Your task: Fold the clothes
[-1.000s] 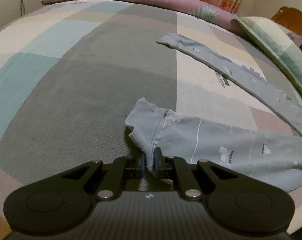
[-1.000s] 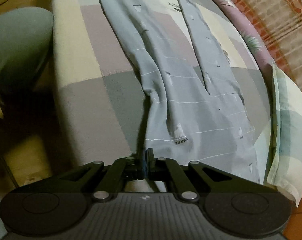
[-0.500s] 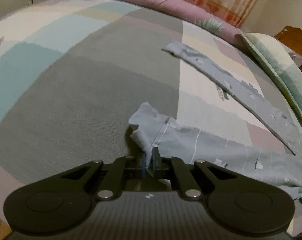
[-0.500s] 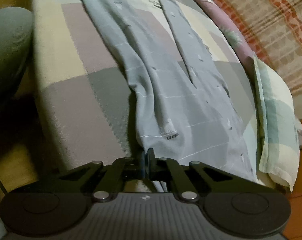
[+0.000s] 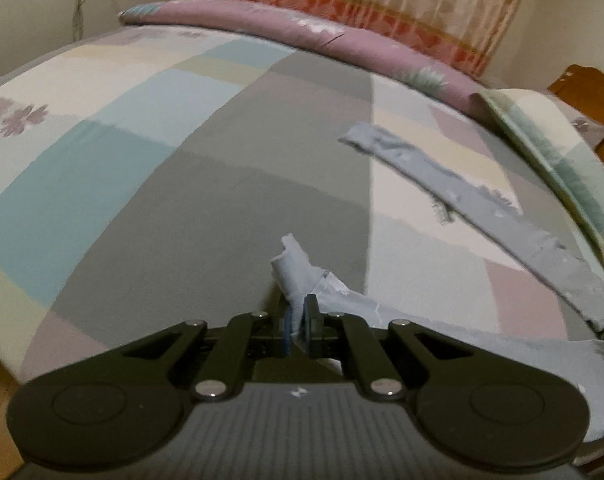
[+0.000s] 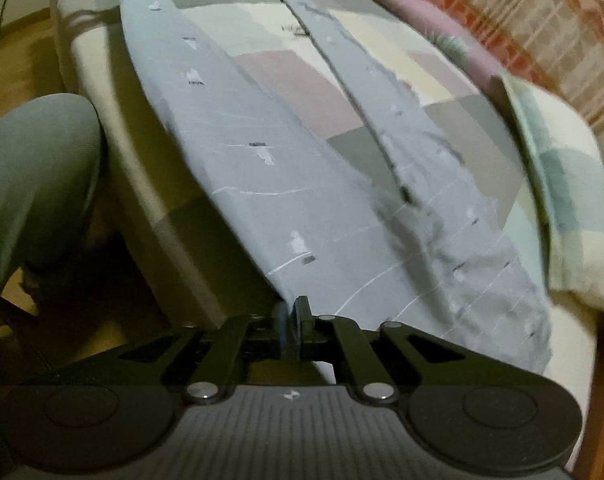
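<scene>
A patchwork bed (image 5: 149,184) carries grey-blue trousers (image 6: 261,168) along its near edge, one leg angled toward the pillow (image 5: 554,148). The left gripper (image 5: 297,320) pinches a leg cuff; the right gripper (image 6: 290,326) clamps the waist hem.

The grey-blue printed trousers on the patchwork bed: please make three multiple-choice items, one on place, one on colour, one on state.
1. Where do the grey-blue printed trousers lie?
A. on the patchwork bed sheet
B. on the floor
C. on a chair

2. What colour is the long rolled quilt at the far edge?
A. green
B. mauve-pink
C. black

3. How do the left gripper and right gripper stand?
A. both open
B. one open
C. both shut on cloth

Answers: 1 A, the legs spread across the sheet; 2 B, mauve with flowers; 3 C, fabric is pinched between each pair of fingers.
</scene>
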Action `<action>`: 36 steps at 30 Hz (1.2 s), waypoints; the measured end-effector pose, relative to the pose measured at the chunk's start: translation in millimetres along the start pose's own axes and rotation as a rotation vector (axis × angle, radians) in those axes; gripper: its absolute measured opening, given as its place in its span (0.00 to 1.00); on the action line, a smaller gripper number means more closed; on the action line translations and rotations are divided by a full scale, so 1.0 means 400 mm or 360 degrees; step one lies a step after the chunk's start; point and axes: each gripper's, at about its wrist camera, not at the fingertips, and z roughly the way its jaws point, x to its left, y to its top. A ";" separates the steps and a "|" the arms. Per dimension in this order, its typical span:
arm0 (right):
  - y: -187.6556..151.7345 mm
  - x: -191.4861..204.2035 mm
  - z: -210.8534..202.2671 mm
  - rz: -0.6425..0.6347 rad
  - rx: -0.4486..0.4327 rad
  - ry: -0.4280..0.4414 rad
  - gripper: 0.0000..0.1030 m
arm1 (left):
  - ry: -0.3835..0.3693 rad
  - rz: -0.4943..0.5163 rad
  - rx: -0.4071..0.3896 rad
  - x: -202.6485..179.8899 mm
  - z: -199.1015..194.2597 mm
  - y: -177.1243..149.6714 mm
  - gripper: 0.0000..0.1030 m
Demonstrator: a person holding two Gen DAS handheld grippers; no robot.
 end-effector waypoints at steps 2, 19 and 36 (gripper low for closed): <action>-0.009 -0.002 0.001 0.0071 0.0005 0.0008 0.09 | 0.0002 -0.0024 0.0050 0.014 0.018 -0.013 0.08; -0.454 -0.381 0.011 0.2002 -0.0040 -0.0198 0.36 | 0.0105 0.0194 0.0032 -0.055 -0.040 -0.008 0.23; -0.542 -0.392 0.013 0.2430 -0.0296 -0.0394 0.05 | -0.0255 0.0751 0.0071 -0.454 -0.019 -0.040 0.32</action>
